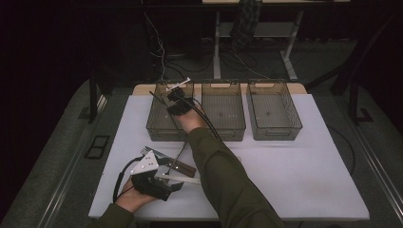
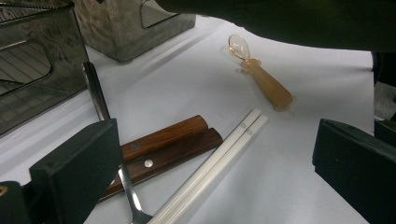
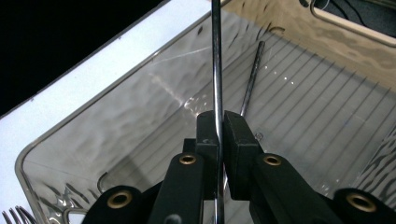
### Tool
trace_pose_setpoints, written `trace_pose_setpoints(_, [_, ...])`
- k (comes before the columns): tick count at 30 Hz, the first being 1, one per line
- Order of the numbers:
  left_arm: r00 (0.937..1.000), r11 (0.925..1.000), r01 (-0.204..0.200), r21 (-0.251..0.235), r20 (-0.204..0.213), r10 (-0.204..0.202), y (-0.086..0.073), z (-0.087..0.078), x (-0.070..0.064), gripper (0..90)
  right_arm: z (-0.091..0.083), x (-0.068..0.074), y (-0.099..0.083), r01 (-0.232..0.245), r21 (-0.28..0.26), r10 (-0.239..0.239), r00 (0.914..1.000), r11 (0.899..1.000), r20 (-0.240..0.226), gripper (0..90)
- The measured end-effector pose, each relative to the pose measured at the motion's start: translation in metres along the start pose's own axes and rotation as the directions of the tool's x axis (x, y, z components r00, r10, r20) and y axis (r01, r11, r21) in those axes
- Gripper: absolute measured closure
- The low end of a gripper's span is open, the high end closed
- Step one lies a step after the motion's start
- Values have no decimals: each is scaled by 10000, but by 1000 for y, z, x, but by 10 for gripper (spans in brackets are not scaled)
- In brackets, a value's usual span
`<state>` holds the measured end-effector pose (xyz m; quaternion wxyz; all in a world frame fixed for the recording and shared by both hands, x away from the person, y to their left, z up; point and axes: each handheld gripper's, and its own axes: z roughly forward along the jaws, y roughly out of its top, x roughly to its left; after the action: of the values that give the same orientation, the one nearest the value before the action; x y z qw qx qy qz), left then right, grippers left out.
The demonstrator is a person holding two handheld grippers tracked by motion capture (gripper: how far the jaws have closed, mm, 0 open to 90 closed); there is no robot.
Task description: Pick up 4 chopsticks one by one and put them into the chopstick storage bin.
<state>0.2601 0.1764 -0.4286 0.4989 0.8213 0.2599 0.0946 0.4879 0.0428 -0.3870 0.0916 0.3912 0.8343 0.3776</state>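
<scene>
The right gripper [image 3: 218, 140] is clamped on a thin metal utensil [image 3: 215, 70], likely a fork or spoon handle, though its head is out of sight. It holds the piece over the left bin [image 1: 157, 124], the first of three smoked-plastic bins along the far edge of the table [image 1: 294, 161].

The grip is narrow, on a slick round shaft, so the utensil could pivot or slide between the jaws. If it is let go from this height it may bounce on the ribbed floor or tip against the wall. The forearm also crosses above the loose cutlery, and a sleeve could drag a piece on the way back.

In the right gripper view the left bin already holds a dark slender rod [image 3: 252, 79], lying on the floor of the bin. The middle bin [image 1: 223, 111] and right bin [image 1: 274, 111] look empty from above, but the tinted walls make that uncertain.

The left gripper [image 2: 215, 158] rests on the table with jaws wide, holding nothing. Before it lie two wooden-handled pieces [image 2: 163, 147], white chopsticks [image 2: 215, 161], a steel utensil [image 2: 95, 91] and an amber spoon [image 2: 261, 77].
</scene>
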Motion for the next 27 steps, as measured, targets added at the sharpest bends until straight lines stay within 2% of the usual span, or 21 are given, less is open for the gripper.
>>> trace_pose_setpoints(2, [10000, 10000, -2, 7, 5, 2, 0, 0, 0, 0, 0, 0, 0, -37, 1, 37, 9999, 10000, 104, 847])
trace_pose_setpoints(8, [10000, 10000, -5, -15, 22, 5, 0, 0, 0, 0, 0, -4, 3, -682, -133, 686, 9971, 9976, 323, 846])
trace_pose_setpoints(11, [10000, 10000, 16, -38, 25, -16, 0, 0, 0, 0, 0, -4, 4, -717, -93, 721, 9963, 9974, 458, 838])
trace_pose_setpoints(13, [10000, 10000, -17, -35, 39, 17, 0, -1, 0, 0, 0, -4, 4, -732, -268, 745, 9958, 9970, 535, 738])
trace_pose_setpoints(17, [10000, 10000, 10, -51, 25, -10, 0, -1, 0, 0, -3, -4, 5, -651, -427, 672, 9965, 9970, 502, 699])
trace_pose_setpoints(21, [10000, 10000, 0, -35, 21, 0, 0, -1, 0, 0, -8, -5, 6, -600, -461, 610, 9979, 9971, 213, 583])
trace_pose_setpoints(24, [10000, 10000, 19, -59, 3, -19, 0, -1, 0, 0, -14, -4, 6, -181, -408, 183, 9998, 9990, 50, 523])
trace_pose_setpoints(27, [10000, 10000, 3, -34, -23, -3, 0, -1, 0, 0, -24, -4, 6, 6, -391, -13, 9998, 9992, -192, 492])
